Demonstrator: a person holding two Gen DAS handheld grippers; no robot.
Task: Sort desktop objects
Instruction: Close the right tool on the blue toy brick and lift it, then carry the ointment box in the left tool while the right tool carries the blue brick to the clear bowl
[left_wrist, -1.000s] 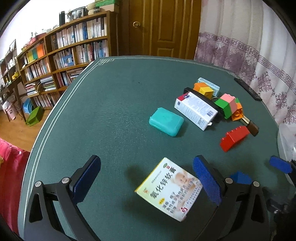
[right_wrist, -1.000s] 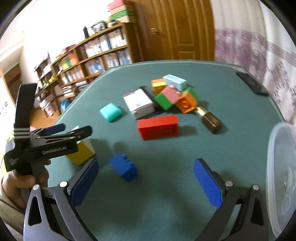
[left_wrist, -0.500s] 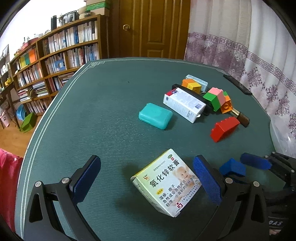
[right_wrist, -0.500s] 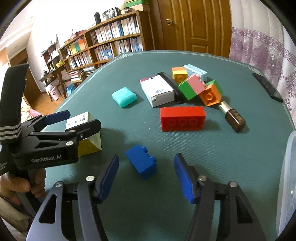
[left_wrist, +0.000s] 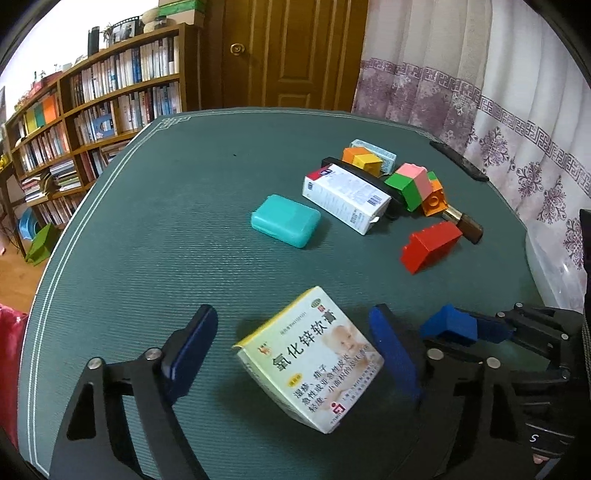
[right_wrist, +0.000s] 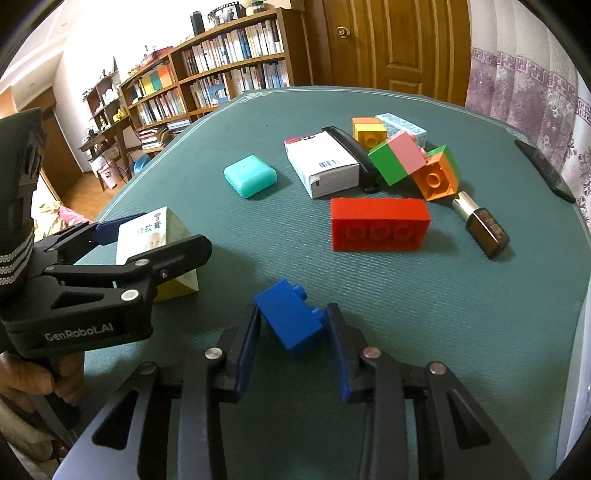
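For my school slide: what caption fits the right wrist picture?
Right tongs closing around a blue brick on the green table.

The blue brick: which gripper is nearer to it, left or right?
Right. The right gripper straddles the blue brick, jaws closing on it. The left gripper is beside it, closing around the yellow box.

The yellow-and-white medicine box (left_wrist: 310, 360) nearest the camera carries large Chinese characters reading 氧化锌软膏. Beside it in the right wrist view, the left gripper (right_wrist: 147, 251) bears "GenRobot.AI" in white on its black body. The white carton (left_wrist: 345, 197) beyond the box shows a barcode, its print too small to read.
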